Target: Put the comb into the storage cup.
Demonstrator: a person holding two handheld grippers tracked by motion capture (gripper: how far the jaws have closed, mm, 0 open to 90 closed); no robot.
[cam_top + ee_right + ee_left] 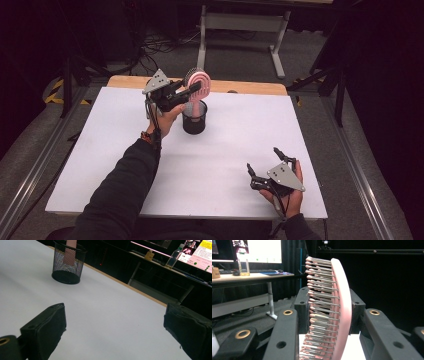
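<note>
A white table (210, 165) has a bare wooden strip (250, 87) along its far edge. Beyond that edge stands a grey desk frame (240, 22) on the floor. A second desk carries a monitor (259, 250), keyboard (259, 271) and clear bottle (174, 257).

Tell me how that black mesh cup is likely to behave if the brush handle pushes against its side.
The mesh cup looks light: thin open wire, with little inside but the pink hairbrush handle. It is taller than its base is wide, so a sideways push near the rim could tip it. On the smooth white table it may slide first. The left tongs grip the brush.
</note>
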